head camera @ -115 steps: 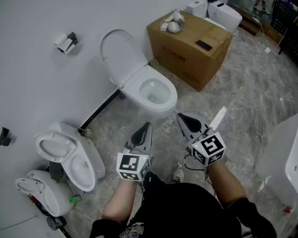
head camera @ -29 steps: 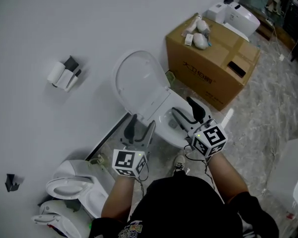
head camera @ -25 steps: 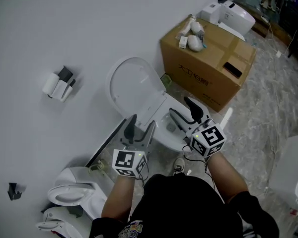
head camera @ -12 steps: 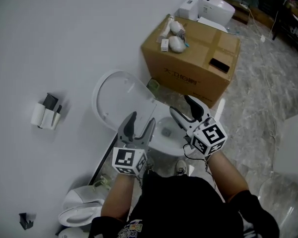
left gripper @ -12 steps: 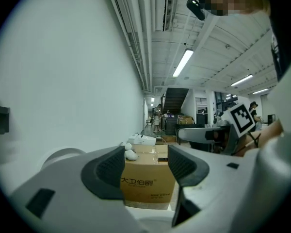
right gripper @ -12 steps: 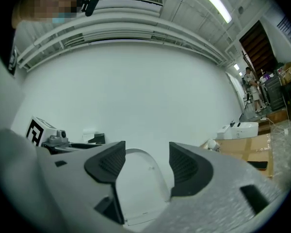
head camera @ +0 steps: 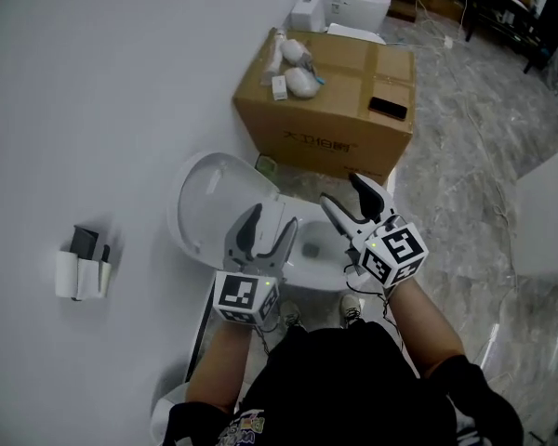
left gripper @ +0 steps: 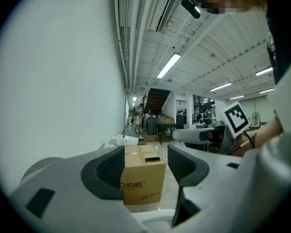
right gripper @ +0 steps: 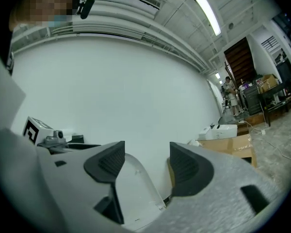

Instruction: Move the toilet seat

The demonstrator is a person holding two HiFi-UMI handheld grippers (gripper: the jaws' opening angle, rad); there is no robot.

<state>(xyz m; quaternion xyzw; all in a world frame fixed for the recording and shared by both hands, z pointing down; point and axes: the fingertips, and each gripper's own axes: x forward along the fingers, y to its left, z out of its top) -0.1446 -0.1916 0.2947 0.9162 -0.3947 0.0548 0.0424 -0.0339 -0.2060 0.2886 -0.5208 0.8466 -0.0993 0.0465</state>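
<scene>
The white toilet has its seat and lid [head camera: 205,214] raised against the wall, left of the bowl [head camera: 309,254]. My left gripper [head camera: 268,225] hovers open over the bowl's rear by the hinge, with nothing between its pads. My right gripper [head camera: 346,195] is open over the bowl's far side; its jaws have just been opening a little and hold nothing. The left gripper view looks between the open jaws [left gripper: 145,166] at the cardboard box [left gripper: 141,178]. In the right gripper view the raised lid [right gripper: 136,191] shows past the open jaws [right gripper: 143,164].
A cardboard box [head camera: 330,91] with small items and a phone on top stands just beyond the toilet. Another white toilet [head camera: 344,7] sits behind it. A paper holder [head camera: 82,266] hangs on the wall at left. A white fixture [head camera: 544,221] stands at right.
The head view has swung, so the toilet and box now sit further left. Both grippers have moved across and now hang over the bowl beside the raised lid, still open.
</scene>
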